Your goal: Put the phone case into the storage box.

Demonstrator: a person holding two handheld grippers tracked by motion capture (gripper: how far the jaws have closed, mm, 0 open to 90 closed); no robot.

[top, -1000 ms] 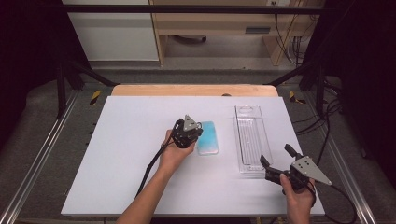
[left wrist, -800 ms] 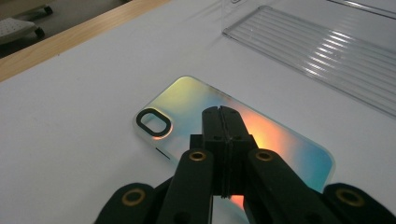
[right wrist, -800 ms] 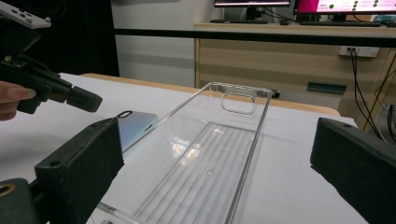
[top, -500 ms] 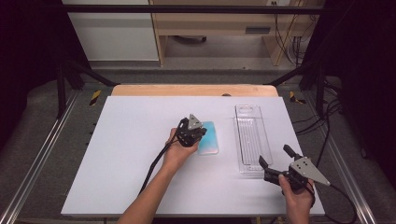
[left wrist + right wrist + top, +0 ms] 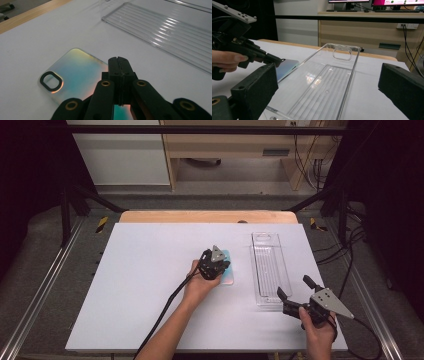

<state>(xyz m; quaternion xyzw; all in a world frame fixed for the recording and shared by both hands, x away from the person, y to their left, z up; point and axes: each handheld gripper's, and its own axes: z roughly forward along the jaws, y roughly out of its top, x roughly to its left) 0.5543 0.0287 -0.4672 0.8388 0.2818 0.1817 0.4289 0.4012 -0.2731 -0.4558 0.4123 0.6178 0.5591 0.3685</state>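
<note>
An iridescent blue phone case [image 5: 72, 72] with a black-ringed camera hole lies flat on the white table [image 5: 140, 270]. My left gripper [image 5: 119, 60] is shut, jaws pressed together with nothing between them. Its tips hang over the case's near edge; I cannot tell whether they touch it. In the high view the left gripper [image 5: 222, 265] covers part of the case [image 5: 229, 276]. A clear plastic packaging tray [image 5: 270, 267] lies to the right of the case. My right gripper [image 5: 294, 287] stands open at the tray's near end, its jaws wide on either side of the tray [image 5: 329, 82].
A wooden strip [image 5: 207, 216] runs along the table's far edge. Metal frame rails [image 5: 40, 295] flank the table, and cables [image 5: 350, 265] hang at the right. The left gripper's black cable [image 5: 160, 320] trails across the table toward the front.
My left gripper has moved to the right and a little lower, coming over the phone case. The right gripper has stayed where it was.
</note>
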